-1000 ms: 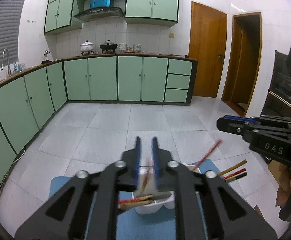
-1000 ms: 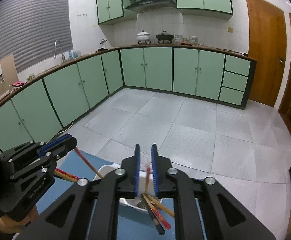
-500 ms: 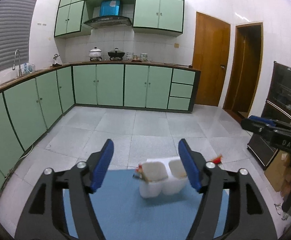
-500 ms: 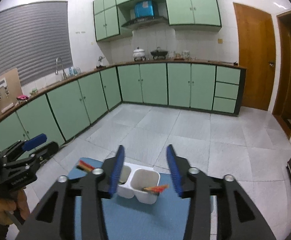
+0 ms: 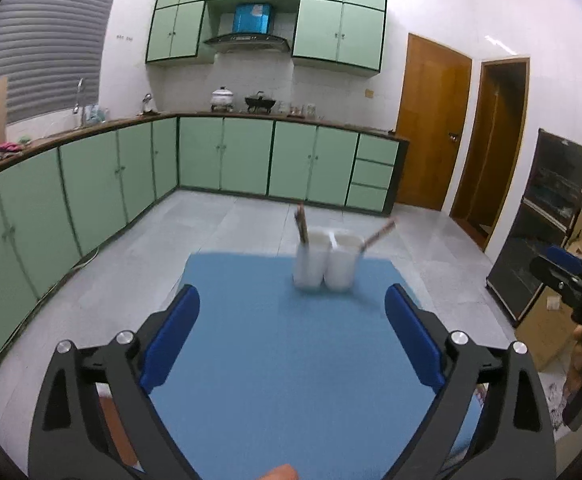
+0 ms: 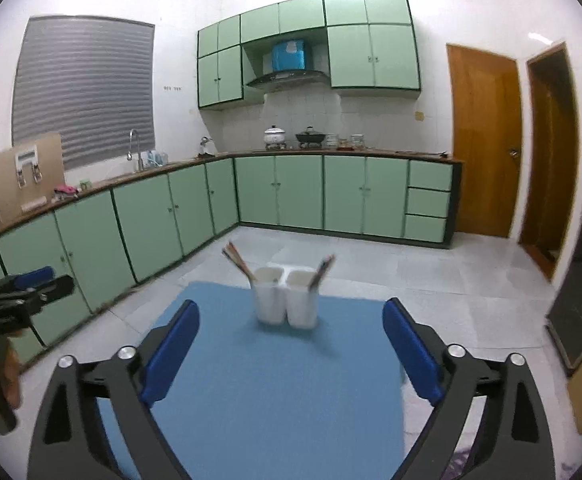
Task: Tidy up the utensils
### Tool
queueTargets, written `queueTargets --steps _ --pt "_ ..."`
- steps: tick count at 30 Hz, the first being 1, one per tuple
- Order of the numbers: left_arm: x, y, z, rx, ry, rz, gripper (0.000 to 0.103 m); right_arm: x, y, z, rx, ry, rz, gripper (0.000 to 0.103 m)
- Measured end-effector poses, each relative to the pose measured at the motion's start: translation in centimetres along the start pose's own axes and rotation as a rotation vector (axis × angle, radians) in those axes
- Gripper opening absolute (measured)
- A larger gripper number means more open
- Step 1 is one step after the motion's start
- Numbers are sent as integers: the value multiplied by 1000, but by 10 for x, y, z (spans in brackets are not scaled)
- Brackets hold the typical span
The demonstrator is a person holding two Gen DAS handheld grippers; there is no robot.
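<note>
A white two-compartment holder [image 5: 325, 262] [image 6: 287, 298] stands at the far end of the blue table mat [image 5: 283, 360] [image 6: 275, 376]. Chopsticks [image 5: 302, 224] [image 6: 238, 262] lean out of its left compartment, and more chopsticks [image 5: 379, 232] [image 6: 323, 268] lean out of its right one. My left gripper [image 5: 293, 340] is wide open and empty, well back from the holder. My right gripper [image 6: 291, 348] is wide open and empty, also back from it. Each gripper shows at the edge of the other's view: the right gripper [image 5: 571, 280], the left gripper [image 6: 23, 288].
Green kitchen cabinets [image 6: 291, 196] run along the back and left walls. A black cabinet [image 5: 551, 220] and cardboard boxes [image 5: 543, 328] stand to the right of the table. Grey tiled floor [image 6: 431, 280] lies beyond the mat.
Both grippers opened, released their chopsticks into the holder, and pulled back and up away from it. The chopsticks now stand leaning in the two compartments.
</note>
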State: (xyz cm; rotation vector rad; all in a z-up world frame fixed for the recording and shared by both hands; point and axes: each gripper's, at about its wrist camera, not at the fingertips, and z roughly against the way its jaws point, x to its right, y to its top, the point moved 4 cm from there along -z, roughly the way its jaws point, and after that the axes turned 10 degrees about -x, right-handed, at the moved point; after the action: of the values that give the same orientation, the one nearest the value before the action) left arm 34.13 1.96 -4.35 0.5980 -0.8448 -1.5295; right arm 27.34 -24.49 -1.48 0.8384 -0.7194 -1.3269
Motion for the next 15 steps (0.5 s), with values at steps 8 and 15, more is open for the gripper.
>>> queueTargets --steps 8,15 --pt "12 -97 94 -30 145 41 98 -33 -75 81 -77 -42 -123 97" --pt "33 -153 166 -29 159 44 98 -59 -105 142 -100 3 -153 97"
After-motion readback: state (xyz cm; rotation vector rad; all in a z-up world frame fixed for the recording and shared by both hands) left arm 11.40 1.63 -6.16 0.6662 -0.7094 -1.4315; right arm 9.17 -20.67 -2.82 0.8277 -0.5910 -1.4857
